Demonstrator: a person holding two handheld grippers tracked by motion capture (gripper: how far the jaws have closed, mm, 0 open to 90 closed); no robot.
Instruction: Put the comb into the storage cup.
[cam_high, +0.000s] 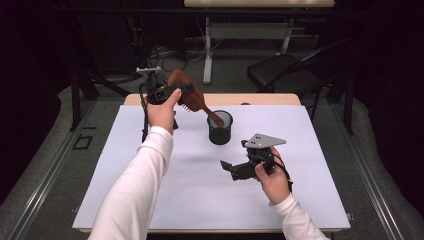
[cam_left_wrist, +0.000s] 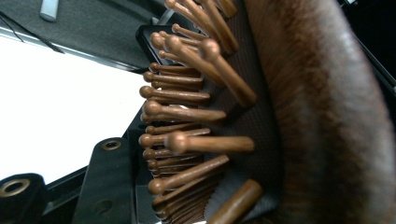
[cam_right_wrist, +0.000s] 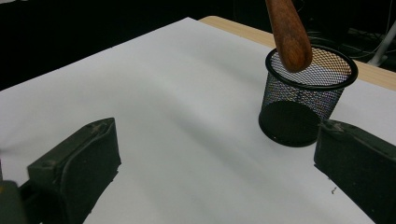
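a: high view first. where's the brush?

b: wooden hairbrush (cam_high: 187, 91) is upper centre of frame, tilted, head up-left, handle slanting down-right w/ its tip at the rim of the black mesh cup (cam_high: 220, 128). left hand-held gripper (cam_high: 172, 91) is clamped on the brush head, raised above the far left part of the white worktop (cam_high: 165, 190).

a: and the other one?

b: right hand-held gripper (cam_high: 226, 166) is centre-right of frame, low over the worktop, jaws spread, nothing in them. cup is just up-left of it, apart.

a: left gripper view?

b: brush head (cam_left_wrist: 261, 112) v. close, bristle side facing left of frame, rounded wooden pins sticking out, brown back down the right side. black jaws at lower left, closed tight on the head.

a: right gripper view?

b: its 2 black jaws at lower left & lower right, wide apart, bare white worktop (cam_right_wrist: 163, 116) between. mesh cup (cam_right_wrist: 306, 95) upper right, upright, handle tip (cam_right_wrist: 290, 35) just above its rim. can't tell if it touches the rim.
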